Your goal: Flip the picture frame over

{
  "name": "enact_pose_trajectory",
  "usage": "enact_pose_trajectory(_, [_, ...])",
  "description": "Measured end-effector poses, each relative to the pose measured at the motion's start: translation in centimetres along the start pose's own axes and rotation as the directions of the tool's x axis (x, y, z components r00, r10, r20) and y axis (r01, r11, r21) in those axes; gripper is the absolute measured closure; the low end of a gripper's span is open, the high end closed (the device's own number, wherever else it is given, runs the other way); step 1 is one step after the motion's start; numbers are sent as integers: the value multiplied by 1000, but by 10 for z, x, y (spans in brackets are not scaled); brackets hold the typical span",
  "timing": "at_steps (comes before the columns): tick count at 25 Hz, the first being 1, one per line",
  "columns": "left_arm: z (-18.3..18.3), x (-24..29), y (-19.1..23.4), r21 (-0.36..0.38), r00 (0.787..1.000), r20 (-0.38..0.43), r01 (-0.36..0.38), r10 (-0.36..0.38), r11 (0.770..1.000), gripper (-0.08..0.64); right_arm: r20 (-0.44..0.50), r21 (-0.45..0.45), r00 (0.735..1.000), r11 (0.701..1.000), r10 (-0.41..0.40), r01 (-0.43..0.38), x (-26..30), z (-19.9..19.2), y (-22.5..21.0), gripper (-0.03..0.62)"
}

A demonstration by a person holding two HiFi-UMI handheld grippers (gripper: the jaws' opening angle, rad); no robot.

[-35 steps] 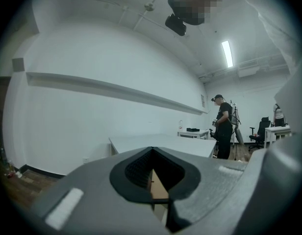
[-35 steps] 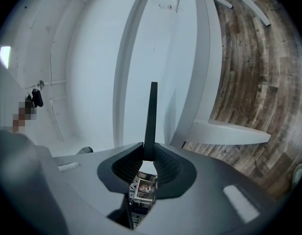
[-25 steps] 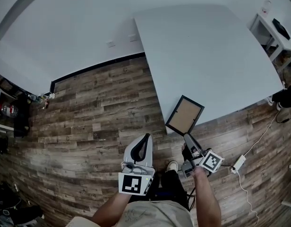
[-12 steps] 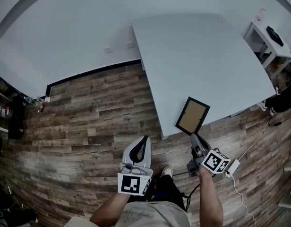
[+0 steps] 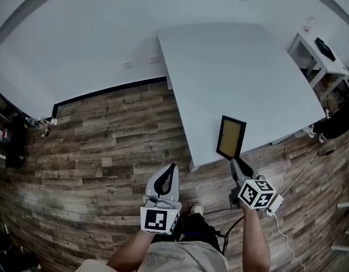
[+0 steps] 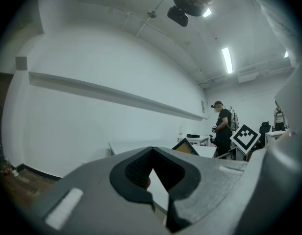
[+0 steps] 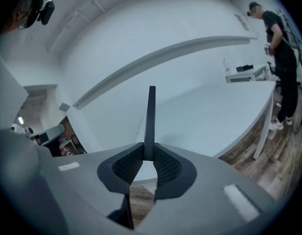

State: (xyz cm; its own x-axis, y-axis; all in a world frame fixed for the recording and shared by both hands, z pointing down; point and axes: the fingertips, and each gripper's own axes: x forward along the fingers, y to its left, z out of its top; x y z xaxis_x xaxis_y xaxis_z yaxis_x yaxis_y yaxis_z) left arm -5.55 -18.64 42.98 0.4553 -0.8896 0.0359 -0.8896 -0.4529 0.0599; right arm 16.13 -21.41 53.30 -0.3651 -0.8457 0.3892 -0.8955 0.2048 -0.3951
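The picture frame (image 5: 231, 136) has a black border and a brown backing. It stands almost on edge over the near corner of the white table (image 5: 242, 67), with the brown side in sight. My right gripper (image 5: 237, 164) is shut on its lower edge. In the right gripper view the frame (image 7: 150, 119) is a thin dark strip rising from between the jaws of that gripper (image 7: 147, 161). My left gripper (image 5: 172, 171) hangs over the floor, left of the table corner, shut and with nothing in it. From the left gripper (image 6: 152, 153) view, a corner of the frame (image 6: 186, 146) shows.
Wood plank floor (image 5: 106, 135) lies left of and in front of the table. A small white side table (image 5: 319, 50) stands at the far right. A power strip with a cable (image 5: 275, 204) lies on the floor by my right arm. A person in black (image 6: 223, 130) stands beyond the table.
The frame has swung up from a slanted, face-down lean at the table's edge to nearly on edge, held in the right gripper throughout. The left gripper has barely moved.
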Motion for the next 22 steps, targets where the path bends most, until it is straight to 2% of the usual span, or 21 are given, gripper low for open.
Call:
enact_pose_trajectory(3, [4, -2, 3, 0, 1000, 3, -9, 9, 1000, 560, -21, -142, 998, 989, -54, 51, 0, 5, 2, 502])
enact_pose_trajectory(8, [6, -3, 4, 1, 1000, 8, -8, 8, 1000, 560, -31, -334, 990, 934, -140, 122, 3, 10, 4, 503])
enact_pose_trajectory(10, [11, -4, 6, -3, 1000, 24, -15, 15, 1000, 560, -22, -405, 984, 901, -179, 155, 3, 13, 5, 503])
enact_pose_trajectory(14, [12, -7, 5, -4, 1000, 24, -18, 18, 1000, 560, -16, -557, 967, 805, -255, 203, 7, 12, 4, 503])
enact_pose_trajectory(19, [10, -12, 5, -1, 1000, 20, -21, 21, 1000, 560, -19, -649, 950, 727, -312, 226, 13, 8, 8, 505])
enact_pose_trajectory(22, [10, -14, 7, -1, 1000, 18, -25, 25, 1000, 560, -15, -707, 939, 668, -342, 232, 19, 3, 11, 505])
